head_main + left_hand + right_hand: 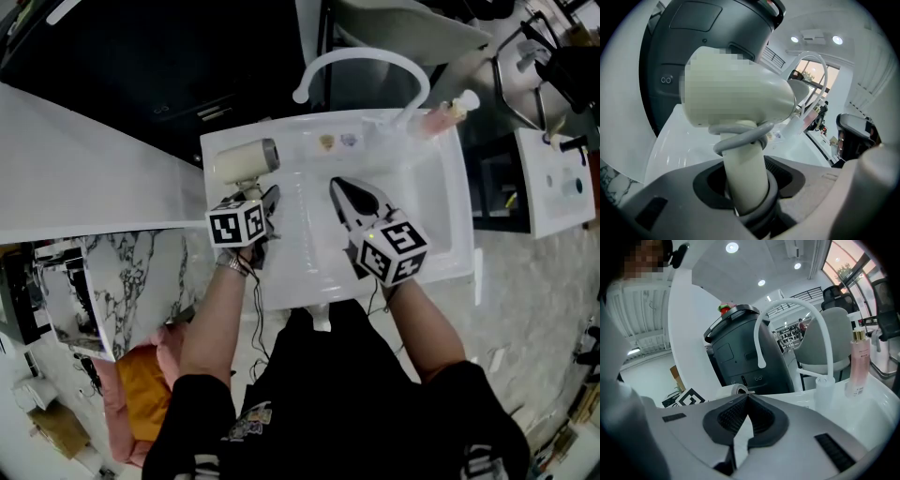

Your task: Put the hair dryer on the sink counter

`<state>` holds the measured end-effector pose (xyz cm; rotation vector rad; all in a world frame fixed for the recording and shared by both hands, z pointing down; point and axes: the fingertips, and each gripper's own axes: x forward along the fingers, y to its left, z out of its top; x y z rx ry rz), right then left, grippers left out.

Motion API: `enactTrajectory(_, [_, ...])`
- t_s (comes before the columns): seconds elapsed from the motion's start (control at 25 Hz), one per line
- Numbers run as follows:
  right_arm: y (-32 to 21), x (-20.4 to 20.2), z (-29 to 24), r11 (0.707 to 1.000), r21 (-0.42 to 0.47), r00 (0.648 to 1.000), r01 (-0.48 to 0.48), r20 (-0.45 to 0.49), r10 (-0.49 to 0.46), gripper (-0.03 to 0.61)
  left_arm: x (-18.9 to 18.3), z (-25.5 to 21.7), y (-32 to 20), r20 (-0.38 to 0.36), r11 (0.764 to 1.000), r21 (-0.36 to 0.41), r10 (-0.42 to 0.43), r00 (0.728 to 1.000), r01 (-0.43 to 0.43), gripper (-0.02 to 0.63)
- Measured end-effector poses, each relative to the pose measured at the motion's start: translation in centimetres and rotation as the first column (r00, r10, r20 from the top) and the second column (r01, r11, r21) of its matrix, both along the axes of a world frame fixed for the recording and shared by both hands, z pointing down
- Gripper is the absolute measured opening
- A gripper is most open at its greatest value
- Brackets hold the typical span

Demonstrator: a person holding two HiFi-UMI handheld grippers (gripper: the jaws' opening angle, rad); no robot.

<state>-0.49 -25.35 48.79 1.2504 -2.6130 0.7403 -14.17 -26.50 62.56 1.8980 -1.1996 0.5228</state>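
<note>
The cream hair dryer is over the back left corner of the white sink counter, nozzle pointing right; whether it rests on the counter I cannot tell. My left gripper is shut on its handle, just below the grey cord wound round the handle's top. The dryer body fills the left gripper view. My right gripper hovers over the basin, shut with nothing between its jaws; its tips meet in the right gripper view.
A white arched faucet stands at the back of the sink, with a pink pump bottle beside it. A dark grey appliance stands behind the sink. A white slab and a marbled block are to the left.
</note>
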Motion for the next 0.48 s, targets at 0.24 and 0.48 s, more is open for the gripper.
enactTrajectory(0.24, [-1.4,0.5,2.1,0.999,-0.045,1.0,0.015,-0.009,-0.016,-0.002,0.2,2.7,-1.2,0.03,0.998,-0.061,0.0,1.0,0.002,0.189])
enactTrajectory(0.48, [-2.7,0.0,4.0,0.996,-0.082,0.999,0.039,-0.009,-0.04,-0.002,0.2,4.7,-2.4,0.059,0.994,-0.111,-0.003,0.998,0.009,0.189])
